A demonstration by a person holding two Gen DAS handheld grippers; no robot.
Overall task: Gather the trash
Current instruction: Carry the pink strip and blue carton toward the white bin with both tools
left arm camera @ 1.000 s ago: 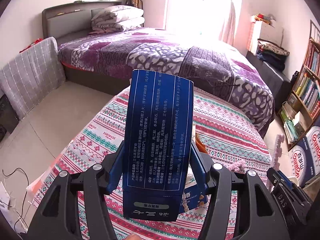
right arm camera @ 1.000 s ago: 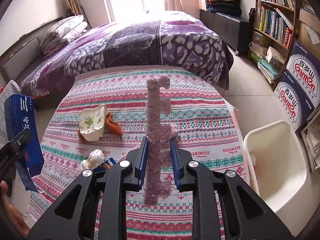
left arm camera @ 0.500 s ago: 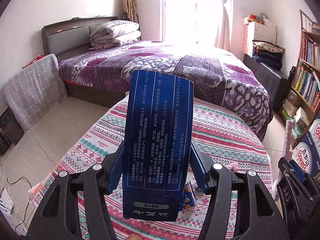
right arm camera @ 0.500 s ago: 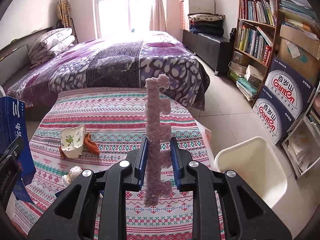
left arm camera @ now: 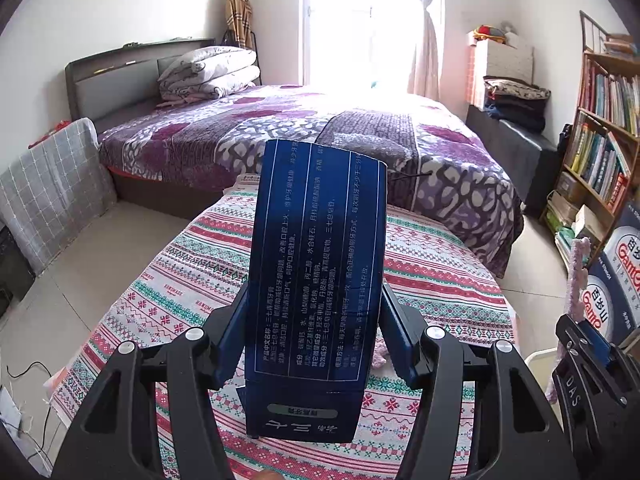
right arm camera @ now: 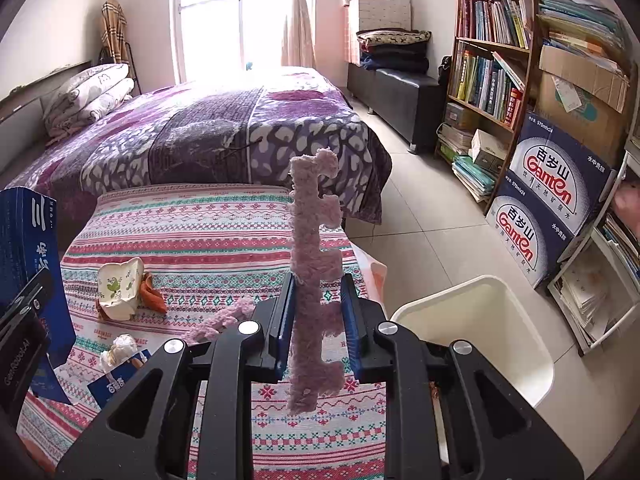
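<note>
With my left gripper (left arm camera: 316,320) clamped on the blue carton (left arm camera: 318,280) and my right gripper (right arm camera: 318,320) pinching the pink fuzzy strip (right arm camera: 314,248) above the patterned cloth (right arm camera: 224,236), I'm mid-carry; next, swing both over the white bin (right arm camera: 492,320) and release.

Light: I see strong daylight from the window (right arm camera: 212,28) at top centre, washing out the far end of the bed.
Walls: I see plain pale walls (left arm camera: 120,8).
Floor: I see light tiles (right arm camera: 424,220), right of centre.
Bed: I see a purple patterned bedspread (left arm camera: 320,136) mid-frame, folded quilts (left arm camera: 208,72) against the grey headboard (left arm camera: 116,80) at upper left.
Curtain: I see it drawn beside the window (right arm camera: 298,28).
Bookshelf: I see a wooden bookshelf (right arm camera: 492,60), packed, at upper right.
Bench: I see a dark bench (right arm camera: 396,92) under folded blankets.
Boxes: I see stacked water cartons (right arm camera: 548,200) at right.
</note>
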